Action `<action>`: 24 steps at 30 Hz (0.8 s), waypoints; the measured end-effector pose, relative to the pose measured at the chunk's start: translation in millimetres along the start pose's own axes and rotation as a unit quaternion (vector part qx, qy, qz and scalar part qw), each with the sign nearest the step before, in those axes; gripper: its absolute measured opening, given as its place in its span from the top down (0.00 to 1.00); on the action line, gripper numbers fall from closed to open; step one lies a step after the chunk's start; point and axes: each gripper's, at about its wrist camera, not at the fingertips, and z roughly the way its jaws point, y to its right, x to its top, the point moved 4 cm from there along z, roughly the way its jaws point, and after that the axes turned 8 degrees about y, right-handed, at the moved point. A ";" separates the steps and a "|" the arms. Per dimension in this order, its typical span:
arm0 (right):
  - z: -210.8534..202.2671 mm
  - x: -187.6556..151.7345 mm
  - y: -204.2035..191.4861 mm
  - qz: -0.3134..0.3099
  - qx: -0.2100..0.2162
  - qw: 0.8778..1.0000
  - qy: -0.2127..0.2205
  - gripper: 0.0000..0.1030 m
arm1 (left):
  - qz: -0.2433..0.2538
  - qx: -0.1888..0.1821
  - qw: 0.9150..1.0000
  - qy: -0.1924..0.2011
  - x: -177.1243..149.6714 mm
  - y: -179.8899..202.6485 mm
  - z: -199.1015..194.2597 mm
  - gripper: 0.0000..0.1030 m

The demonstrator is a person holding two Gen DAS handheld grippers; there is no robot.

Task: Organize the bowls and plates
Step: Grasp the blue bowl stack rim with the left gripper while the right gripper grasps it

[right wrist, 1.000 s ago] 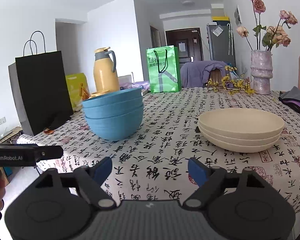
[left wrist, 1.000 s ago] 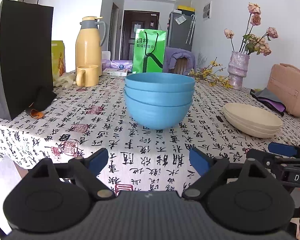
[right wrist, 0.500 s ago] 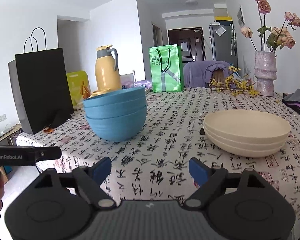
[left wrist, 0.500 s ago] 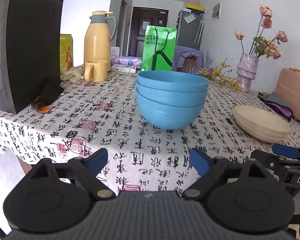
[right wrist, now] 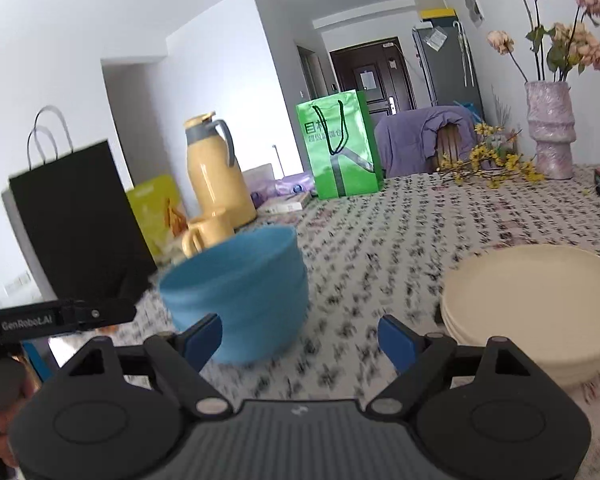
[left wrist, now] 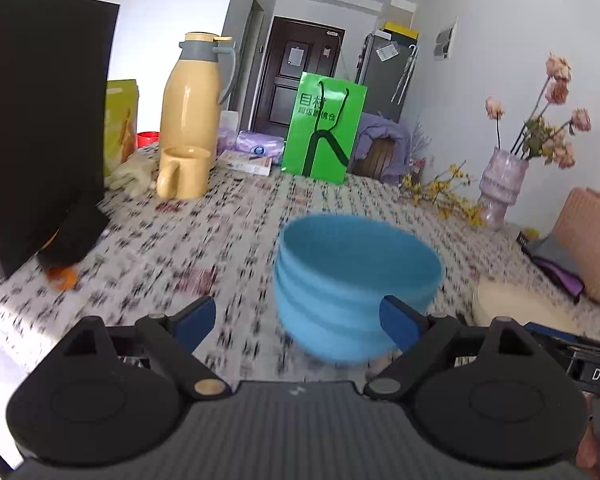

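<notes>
- my left gripper point(left wrist: 296, 322) is spread wide with nothing between its pads; the stack of blue bowls point(left wrist: 356, 284) stands just ahead of it on the patterned tablecloth point(left wrist: 220, 220), with the far pad crossing in front of the bowl wall in this view. i cannot tell whether it touches.
- my right gripper point(right wrist: 300, 338) is spread too and pinches nothing; the stack of cream plates point(right wrist: 536, 308) sits ahead to its right, the bowls to its left.
- the bowls are already nested in one pile and the plates in another, well apart on the table.
- i judge the sorting by kind done; whatever lifting or placing is left has not started, since neither stack is gripped.
- both views are blurred.
</notes>
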 end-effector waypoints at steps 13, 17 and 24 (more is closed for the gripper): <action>97.1 32.8 5.6 0.103 0.017 0.992 -0.068 0.19 | -0.075 -0.046 0.989 -0.118 29.5 -20.1 108.7 0.15; 116.9 23.0 9.4 0.119 0.015 0.988 -0.099 0.32 | -0.090 -0.067 0.982 -0.152 20.4 -23.2 126.4 0.22; 139.8 2.2 17.6 0.176 0.034 0.973 -0.147 0.40 | -0.133 -0.096 0.966 -0.201 1.0 -29.6 146.2 0.25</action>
